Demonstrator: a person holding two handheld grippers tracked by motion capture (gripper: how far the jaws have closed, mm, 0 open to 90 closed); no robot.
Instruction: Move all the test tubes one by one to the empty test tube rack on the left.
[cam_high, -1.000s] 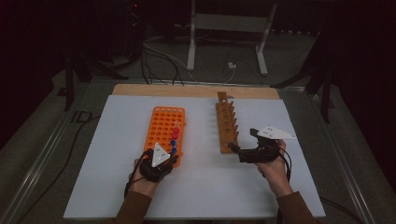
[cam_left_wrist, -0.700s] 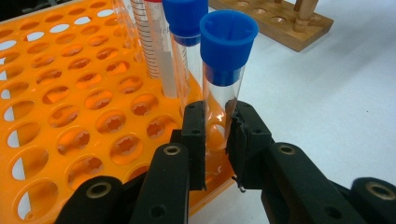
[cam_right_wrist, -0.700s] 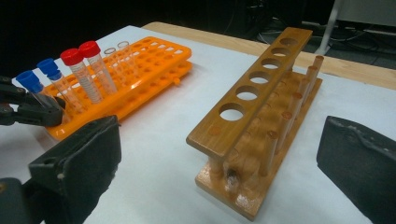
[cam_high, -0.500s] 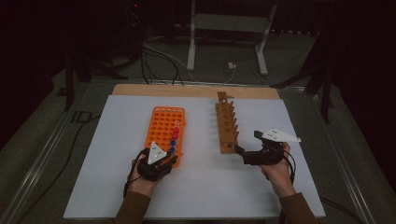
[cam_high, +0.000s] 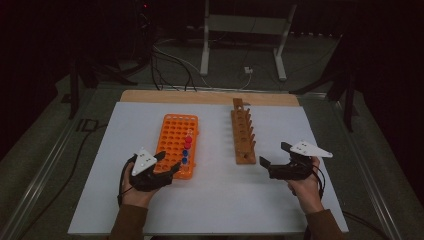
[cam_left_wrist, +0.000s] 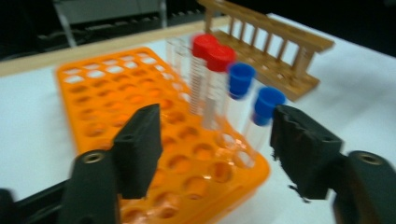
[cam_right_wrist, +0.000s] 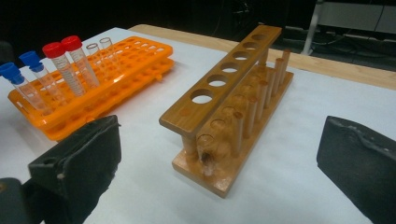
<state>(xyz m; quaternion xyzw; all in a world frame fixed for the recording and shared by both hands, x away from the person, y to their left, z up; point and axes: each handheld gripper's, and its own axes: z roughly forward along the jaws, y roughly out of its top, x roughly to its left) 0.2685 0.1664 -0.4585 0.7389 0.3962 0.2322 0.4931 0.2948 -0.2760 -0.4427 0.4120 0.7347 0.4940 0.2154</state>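
Our left gripper (cam_high: 167, 162) had just been opening, nothing between its jaws, right gripper (cam_high: 275, 155) wide too; we should approach the blue-capped tube (cam_left_wrist: 264, 112) squarely.

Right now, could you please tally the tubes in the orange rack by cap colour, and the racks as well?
Red-capped tubes: 2
Blue-capped tubes: 2
Uncapped tubes: 2
Tubes in total: 6
Orange rack: 1
Wooden rack: 1
Racks in total: 2

Left gripper (cam_high: 167, 162) jaws just opening, nothing between them — right gripper (cam_high: 274, 155) gapes wide.
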